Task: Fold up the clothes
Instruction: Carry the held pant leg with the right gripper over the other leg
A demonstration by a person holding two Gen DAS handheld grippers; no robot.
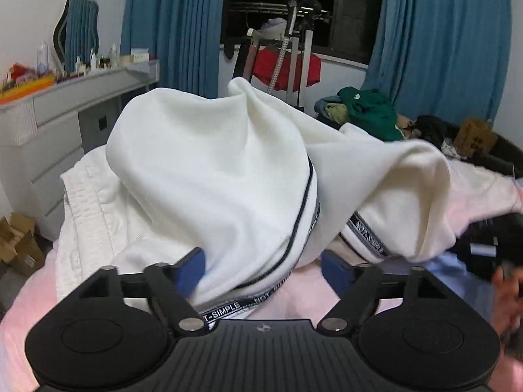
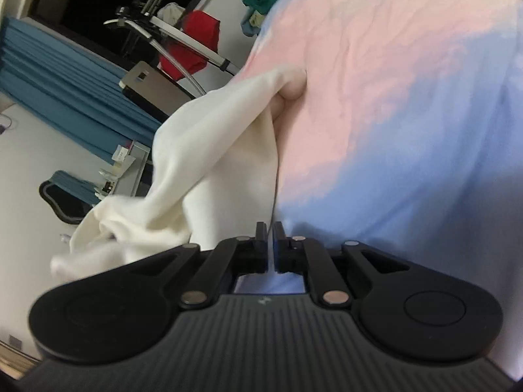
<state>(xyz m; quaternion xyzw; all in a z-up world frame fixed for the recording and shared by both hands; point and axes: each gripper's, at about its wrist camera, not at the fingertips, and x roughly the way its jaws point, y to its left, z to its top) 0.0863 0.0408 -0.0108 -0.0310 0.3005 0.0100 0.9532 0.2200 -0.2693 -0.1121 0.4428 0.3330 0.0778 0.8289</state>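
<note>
White garment [image 1: 209, 176], bunched and lifted over the pink-and-blue bedspread [image 2: 408, 104]. Left gripper [image 1: 263, 269]: spread wide, cloth draped between the pads, nothing pinched. Right gripper [image 2: 270, 238]: nearly closed on a thin edge running toward 12 o'clock. Risk: the edge could slip out and the bundle collapse.

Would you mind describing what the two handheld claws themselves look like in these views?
Both are alike. The left claw has a black ribbed body with two round lobes, a small emblem at the centre, black linkage bars on silver pivot pins, and blue pads on its fingers. The right claw shows the same ribbed black body, lobes and silver pins. No cables or sleeves are visible.
</note>
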